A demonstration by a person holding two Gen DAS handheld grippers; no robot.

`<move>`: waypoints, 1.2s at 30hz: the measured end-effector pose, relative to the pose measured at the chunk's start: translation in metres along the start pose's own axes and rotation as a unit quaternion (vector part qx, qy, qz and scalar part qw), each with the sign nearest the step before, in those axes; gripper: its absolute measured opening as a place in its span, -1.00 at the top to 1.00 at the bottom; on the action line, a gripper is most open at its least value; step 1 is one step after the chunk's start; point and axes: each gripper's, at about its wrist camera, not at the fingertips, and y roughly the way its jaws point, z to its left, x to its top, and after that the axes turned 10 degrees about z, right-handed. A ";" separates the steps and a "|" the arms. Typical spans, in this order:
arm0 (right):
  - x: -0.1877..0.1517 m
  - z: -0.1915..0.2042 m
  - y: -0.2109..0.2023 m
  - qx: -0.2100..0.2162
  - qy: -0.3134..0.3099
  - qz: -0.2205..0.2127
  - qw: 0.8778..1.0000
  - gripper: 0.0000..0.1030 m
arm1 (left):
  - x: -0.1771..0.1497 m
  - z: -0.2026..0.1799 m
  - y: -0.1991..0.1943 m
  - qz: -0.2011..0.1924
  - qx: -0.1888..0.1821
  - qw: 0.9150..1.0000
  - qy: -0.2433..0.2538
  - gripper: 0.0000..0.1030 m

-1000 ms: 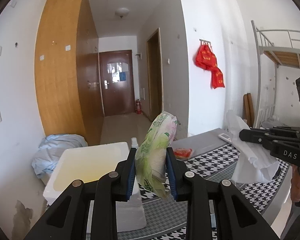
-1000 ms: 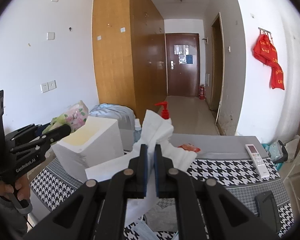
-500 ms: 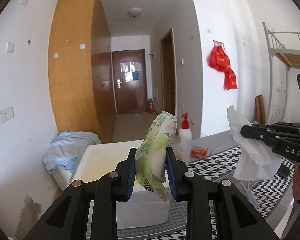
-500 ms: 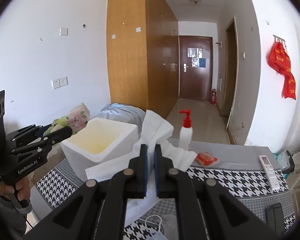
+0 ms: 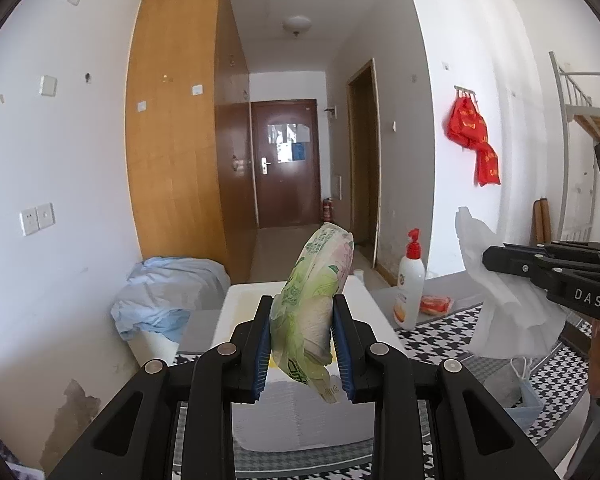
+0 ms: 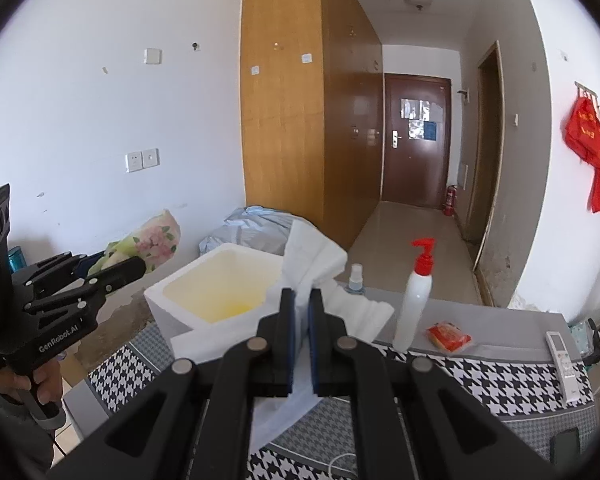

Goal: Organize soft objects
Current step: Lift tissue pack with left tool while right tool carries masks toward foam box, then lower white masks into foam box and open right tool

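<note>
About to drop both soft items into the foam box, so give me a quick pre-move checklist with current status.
1. Left gripper clamped on the green tissue pack: ok.
2. Right gripper clamped on the white cloth: ok.
3. Foam box open, no lid: ok.
4. Box interior free of items: ok as far as seen; the near corner is hidden by the cloth.
5. Pump bottle upright and apart from the box: ok.
6. Cloth's hanging end clear of the table: cannot tell.
</note>
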 end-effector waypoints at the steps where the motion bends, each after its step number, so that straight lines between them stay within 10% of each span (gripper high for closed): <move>1: 0.001 0.003 0.000 0.001 -0.002 -0.001 1.000 0.84 | 0.000 0.001 -0.001 -0.001 0.002 1.000 -0.001 0.42; 36: 0.039 0.044 0.067 0.035 -0.019 0.041 0.998 0.84 | -0.020 0.062 -0.017 0.000 0.084 0.995 -0.045 0.42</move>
